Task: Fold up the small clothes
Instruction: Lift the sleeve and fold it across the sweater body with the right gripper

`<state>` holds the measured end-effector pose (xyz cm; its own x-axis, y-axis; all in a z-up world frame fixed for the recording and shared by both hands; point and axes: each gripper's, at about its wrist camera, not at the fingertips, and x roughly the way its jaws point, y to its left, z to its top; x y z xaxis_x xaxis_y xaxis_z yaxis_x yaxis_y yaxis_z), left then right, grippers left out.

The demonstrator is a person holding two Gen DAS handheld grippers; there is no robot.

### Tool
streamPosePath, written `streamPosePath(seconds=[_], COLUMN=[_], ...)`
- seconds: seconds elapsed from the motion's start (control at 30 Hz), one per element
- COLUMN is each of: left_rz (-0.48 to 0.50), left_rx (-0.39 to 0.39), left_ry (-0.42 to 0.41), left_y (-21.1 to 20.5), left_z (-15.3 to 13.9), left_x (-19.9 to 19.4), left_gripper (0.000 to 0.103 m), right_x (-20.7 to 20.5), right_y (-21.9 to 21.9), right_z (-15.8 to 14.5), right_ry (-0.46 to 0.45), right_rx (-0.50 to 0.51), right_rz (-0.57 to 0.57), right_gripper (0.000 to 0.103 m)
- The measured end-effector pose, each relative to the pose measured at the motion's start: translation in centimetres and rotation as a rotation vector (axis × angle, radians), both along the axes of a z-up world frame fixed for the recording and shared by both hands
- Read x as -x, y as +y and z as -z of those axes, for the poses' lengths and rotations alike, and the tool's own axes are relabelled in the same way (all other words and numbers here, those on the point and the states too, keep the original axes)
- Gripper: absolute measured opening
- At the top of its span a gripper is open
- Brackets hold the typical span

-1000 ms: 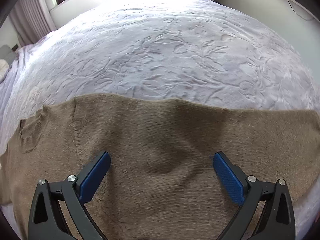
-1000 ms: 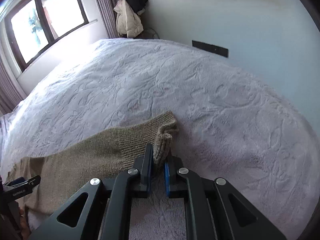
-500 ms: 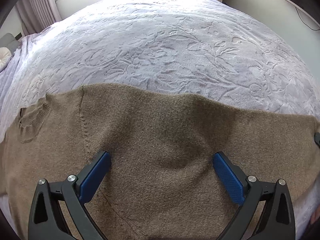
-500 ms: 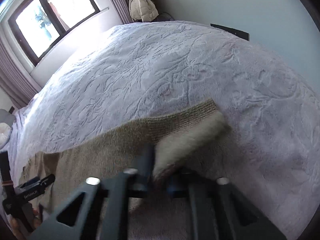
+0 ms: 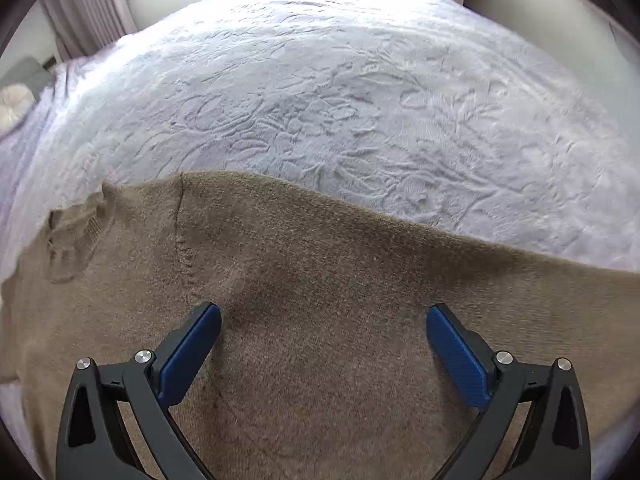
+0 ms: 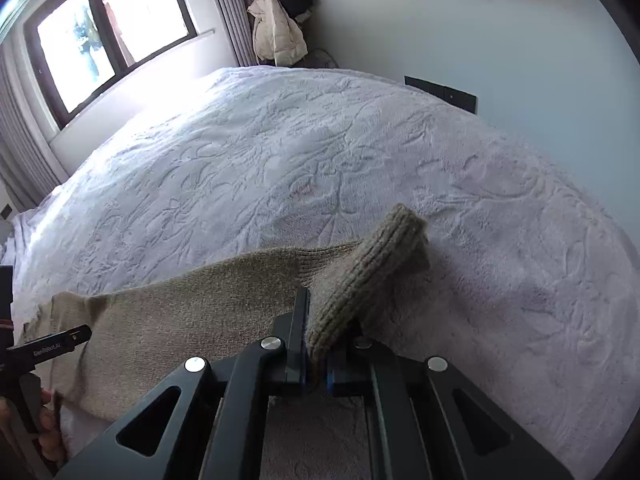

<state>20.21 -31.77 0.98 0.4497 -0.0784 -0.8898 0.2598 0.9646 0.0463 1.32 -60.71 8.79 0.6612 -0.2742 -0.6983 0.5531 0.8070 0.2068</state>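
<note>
Right gripper (image 6: 316, 344) clamped on sweater cuff (image 6: 368, 268) over white embossed bedspread (image 6: 280, 168), window (image 6: 112, 36) beyond.

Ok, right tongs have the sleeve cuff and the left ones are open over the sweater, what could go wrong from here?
1. The right tongs pinch only the edge of the cuff; the knit could slip out mid-fold.
2. The left tongs hover open, pinning nothing, so the sweater may drag across the blanket instead of folding.
3. The cuff is already bunched, so the sleeve may land creased.
</note>
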Motion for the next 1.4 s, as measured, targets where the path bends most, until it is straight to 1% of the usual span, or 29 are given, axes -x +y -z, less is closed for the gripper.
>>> streamPosePath(seconds=[0.03,0.07,0.13,0.17,0.2,0.23,0.27,0.3,0.33,0.43,0.5,0.53,0.63,0.67,0.7,0.73,0.77,0.83,0.93,1.0,1.1,1.17,1.27,1.33,1.4], left_rz=[-0.019,-0.037,0.011,0.030,0.041,0.040,0.031,0.024,0.014,-0.006,-0.022,-0.033,-0.067,-0.087,-0.098,-0.113,-0.133,-0.162,-0.221,-0.275,-0.359,-0.402,-0.481,-0.539,-0.576], left_rx=[0.003,-0.037,-0.080,-0.085,-0.074,-0.047,0.002,0.022,0.033,0.032,0.033,0.037,0.054,0.055,0.055,0.056,0.059,0.066,0.076,0.090,0.117,0.126,0.143,0.164,0.174], left_ry=[0.002,0.013,0.045,0.035,0.036,0.046,0.049,0.044,0.032,-0.007,-0.016,-0.020,-0.022,-0.024,-0.025,-0.024,-0.022,-0.019,-0.018,-0.023,-0.024,-0.028,-0.040,-0.045,-0.047], left_y=[0.6,0.9,0.5,0.5,0.8,1.3,2.5,3.4,4.3,8.0,10.2,11.6,15.6,17.7,18.2,19.7,21.9,24.3,29.0,32.9,38.4,41.5,46.4,49.6,51.6], left_z=[0.0,0.6,1.7,1.5,1.0,0.4,-0.5,-1.0,-1.5,-2.7,-3.7,-3.9,-4.0,-4.0,-3.8,-3.8,-3.6,-3.4,-3.0,-3.1,-3.0,-3.0,-2.8,-2.6,-2.3], left_x=[0.1,0.0,0.1,0.3,0.5,0.5,0.9,1.1,1.3,2.0,1.6,1.6,0.9,0.8,0.5,0.5,0.4,-0.1,-0.7,-0.8,-0.7,-0.1,0.9,1.7,2.2], left_gripper=[0.103,0.103,0.103,0.103,0.103,0.103,0.103,0.103,0.103,0.103,0.103,0.103,0.103,0.103,0.103,0.103,0.103,0.103,0.103,0.103,0.103,0.103,0.103,0.103,0.103], right_x=[0.2,0.3,0.1,-0.1,-0.4,-0.5,-0.7,-0.8,-1.0,-2.3,-3.5,-3.9,-5.8,-6.4,-7.1,-7.7,-8.4,-10.0,-11.9,-13.0,-14.7,-15.7,-17.3,-18.4,-19.1], right_y=[0.3,0.5,1.2,1.6,2.1,3.1,4.1,5.1,6.2,9.7,12.9,14.1,19.8,21.4,23.6,25.1,27.3,31.8,38.2,41.7,48.1,51.1,55.9,58.3,60.5], right_z=[-0.6,-1.0,-2.0,-2.6,-3.3,-4.5,-5.5,-6.3,-7.2,-9.9,-11.8,-12.4,-14.7,-15.2,-15.7,-15.9,-16.3,-16.7,-16.1,-15.5,-14.2,-12.7,-9.5,-6.7,-3.9], right_ry=[-0.011,-0.014,-0.019,-0.024,-0.031,-0.043,-0.056,-0.066,-0.077,-0.100,-0.119,-0.126,-0.160,-0.166,-0.175,-0.181,-0.188,-0.196,-0.193,-0.188,-0.179,-0.163,-0.110,-0.064,-0.014], right_rx=[0.015,0.025,0.038,0.043,0.057,0.088,0.118,0.141,0.165,0.222,0.252,0.263,0.304,0.311,0.317,0.319,0.321,0.321,0.317,0.314,0.302,0.283,0.237,0.219,0.225], right_rz=[-0.001,-0.001,-0.004,-0.010,-0.017,-0.028,-0.042,-0.053,-0.066,-0.113,-0.158,-0.174,-0.253,-0.276,-0.306,-0.328,-0.359,-0.422,-0.515,-0.568,-0.661,-0.704,-0.761,-0.789,-0.814], right_gripper=[0.006,0.006,0.006,0.006,0.006,0.006,0.006,0.006,0.006,0.006,0.006,0.006,0.006,0.006,0.006,0.006,0.006,0.006,0.006,0.006,0.006,0.006,0.006,0.006,0.006])
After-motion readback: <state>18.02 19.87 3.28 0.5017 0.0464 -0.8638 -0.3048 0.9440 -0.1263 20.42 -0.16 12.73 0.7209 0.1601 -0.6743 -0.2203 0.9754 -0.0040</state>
